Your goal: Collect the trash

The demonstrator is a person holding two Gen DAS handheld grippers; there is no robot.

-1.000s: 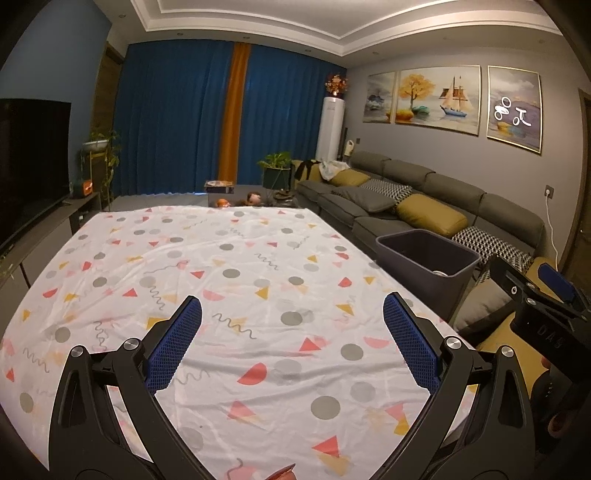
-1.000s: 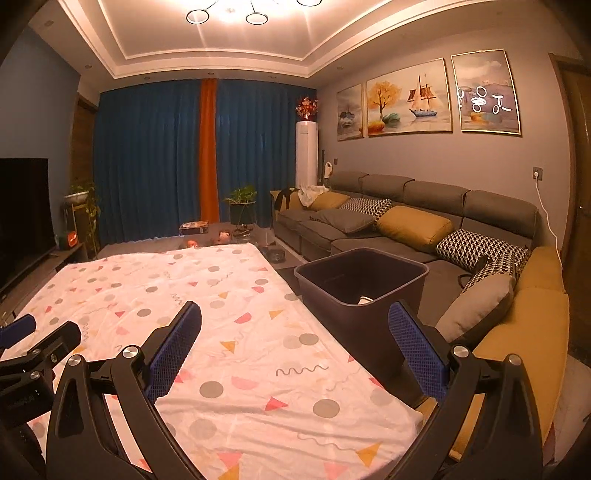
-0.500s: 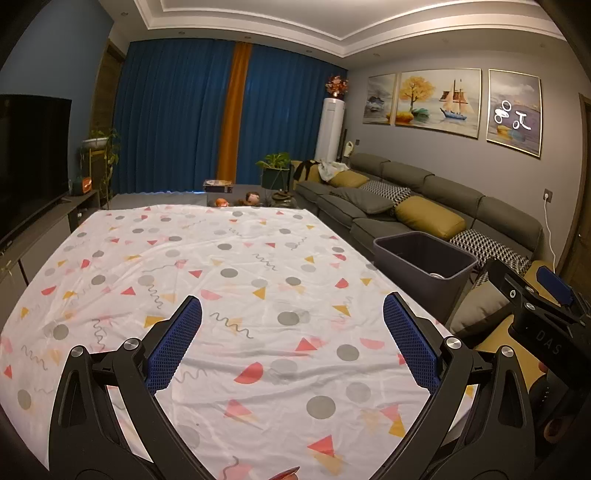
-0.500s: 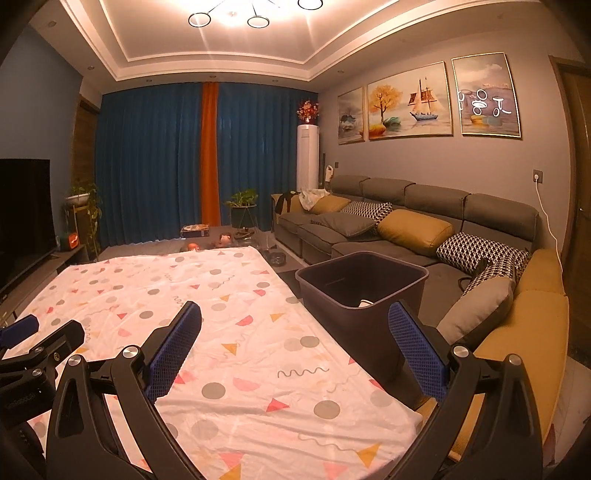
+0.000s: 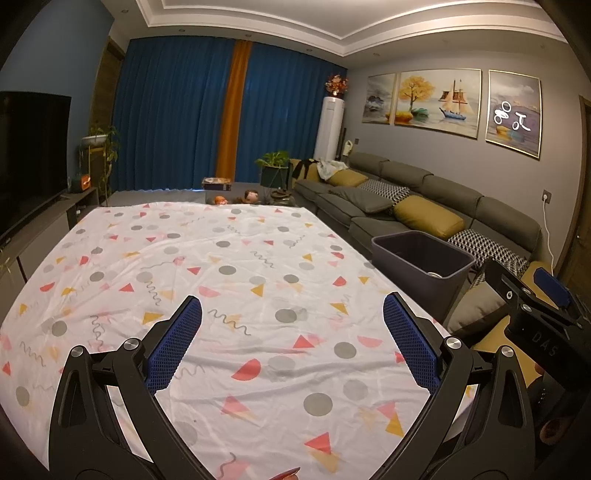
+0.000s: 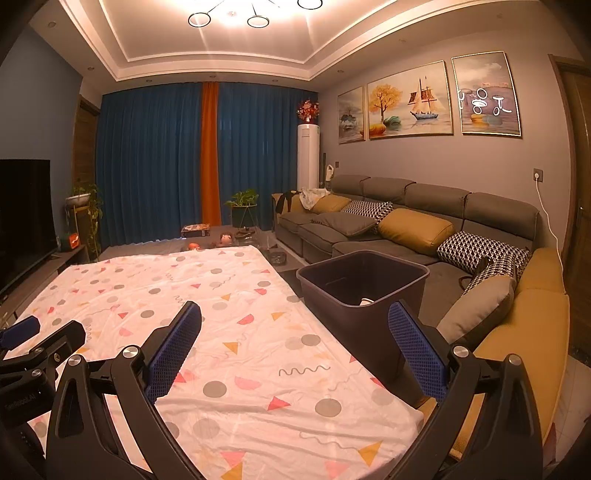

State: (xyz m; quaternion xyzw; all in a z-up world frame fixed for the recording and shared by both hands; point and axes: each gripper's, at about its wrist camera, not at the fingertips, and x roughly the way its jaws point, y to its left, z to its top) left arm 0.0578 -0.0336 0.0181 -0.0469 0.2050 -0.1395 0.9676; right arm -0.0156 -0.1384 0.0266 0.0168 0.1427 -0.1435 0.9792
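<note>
Left tool (image 5: 291, 325) and right tool (image 6: 295, 328) hover over the cloth-covered bench (image 5: 258, 258), both spread wide and holding nothing. The bin (image 6: 362, 291) stands just beside the bench's right edge, with a pale item (image 6: 366, 301) inside.

Living room, warm ceiling light (image 6: 229, 14). Blue curtains (image 6: 155, 166) with orange panel; grey sofa (image 6: 406, 221) with mustard and patterned cushions; three framed paintings (image 6: 410, 105); television (image 5: 29, 158) at left; potted plants (image 6: 243, 201).
</note>
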